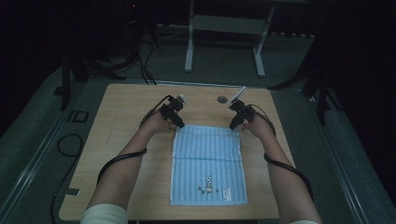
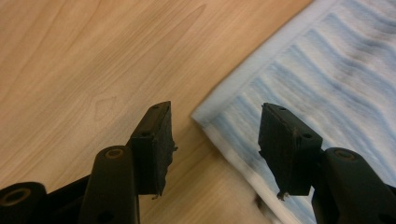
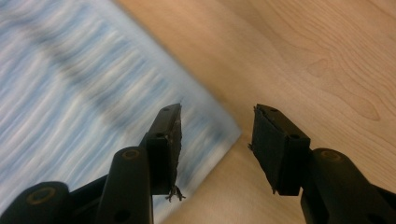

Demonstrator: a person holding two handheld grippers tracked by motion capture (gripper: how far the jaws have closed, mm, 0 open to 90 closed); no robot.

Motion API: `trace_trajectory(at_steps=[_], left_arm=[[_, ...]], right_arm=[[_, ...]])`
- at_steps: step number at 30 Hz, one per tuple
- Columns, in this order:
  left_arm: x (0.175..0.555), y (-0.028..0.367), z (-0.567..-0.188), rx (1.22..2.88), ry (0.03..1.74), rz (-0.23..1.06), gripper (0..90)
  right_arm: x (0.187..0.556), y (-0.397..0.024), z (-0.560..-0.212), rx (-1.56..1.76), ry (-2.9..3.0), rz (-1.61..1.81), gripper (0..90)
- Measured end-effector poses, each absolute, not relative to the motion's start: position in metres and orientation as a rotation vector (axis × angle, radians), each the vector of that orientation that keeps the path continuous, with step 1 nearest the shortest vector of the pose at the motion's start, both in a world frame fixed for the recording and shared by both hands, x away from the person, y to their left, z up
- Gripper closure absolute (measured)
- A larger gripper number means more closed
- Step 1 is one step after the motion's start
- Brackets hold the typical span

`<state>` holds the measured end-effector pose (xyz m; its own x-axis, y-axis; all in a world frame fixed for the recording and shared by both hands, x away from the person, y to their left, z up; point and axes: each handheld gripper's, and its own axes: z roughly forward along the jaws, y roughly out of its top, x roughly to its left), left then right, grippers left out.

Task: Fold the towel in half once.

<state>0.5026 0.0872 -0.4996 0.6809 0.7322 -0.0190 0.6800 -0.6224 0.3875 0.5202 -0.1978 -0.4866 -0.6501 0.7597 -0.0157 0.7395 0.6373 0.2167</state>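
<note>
A light blue striped towel [image 1: 208,163] lies flat on the wooden table [image 1: 130,107], a small rabbit picture near its front edge. My left gripper [image 1: 180,125] hovers at the towel's far left corner, and my right gripper [image 1: 232,126] at its far right corner. In the left gripper view the left gripper [image 2: 215,121] is open, with the towel [image 2: 327,70] corner lying on the wood below the gap, not pinched. In the right gripper view the right gripper [image 3: 217,116] is also open above the blurred towel [image 3: 70,84] corner, nothing pressed between its pads.
A round cable hole [image 1: 222,99] sits in the table top behind the towel. Beyond the far edge stands a white desk frame [image 1: 189,46]. Black cables [image 1: 70,144] loop on the grey floor at the left. Bare wood flanks the towel on both sides.
</note>
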Motion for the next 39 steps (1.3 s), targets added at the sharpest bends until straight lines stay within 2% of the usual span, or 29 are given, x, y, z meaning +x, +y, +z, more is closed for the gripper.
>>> trace_trajectory(at_steps=[6, 9, 12, 16, 18, 20, 21, 23, 29, 35, 39], left_arm=[[0.510, 0.086, -0.513, 2.511, 1.121, 0.139, 43.1], [0.512, 0.086, -0.517, 2.520, 1.129, 0.154, 43.0], [0.512, 0.085, -0.523, 2.563, 1.110, 0.121, 43.1], [0.509, 0.081, -0.526, 2.586, 1.062, 0.164, 44.5], [0.507, 0.079, -0.524, 2.586, 1.038, 0.154, 55.4], [0.505, 0.076, -0.522, 2.607, 1.001, 0.148, 76.7], [0.504, 0.076, -0.520, 2.598, 0.991, 0.156, 82.1], [0.503, 0.076, -0.511, 2.567, 0.982, 0.161, 83.8], [0.499, 0.084, -0.446, 2.432, 0.938, 0.283, 84.5], [0.486, 0.099, -0.359, 2.259, 0.916, 0.469, 84.5], [0.464, 0.112, -0.327, 2.207, 0.863, 0.463, 84.3]], right_arm=[[0.526, -0.196, -0.509, 1.291, 2.741, 0.199, 52.3], [0.526, -0.196, -0.516, 1.306, 2.762, 0.175, 53.3], [0.526, -0.197, -0.517, 1.324, 2.776, 0.188, 59.4], [0.523, -0.193, -0.516, 1.283, 2.803, 0.176, 76.7], [0.521, -0.190, -0.515, 1.258, 2.816, 0.152, 81.3], [0.519, -0.186, -0.515, 1.220, 2.803, 0.132, 82.4], [0.519, -0.185, -0.513, 1.209, 2.799, 0.128, 82.5], [0.519, -0.186, -0.507, 1.201, 2.786, 0.152, 82.6], [0.524, -0.190, -0.456, 1.200, 2.700, 0.280, 82.6], [0.522, -0.191, -0.362, 1.096, 2.519, 0.458, 82.6], [0.503, -0.194, -0.304, 1.028, 2.461, 0.600, 82.4]])
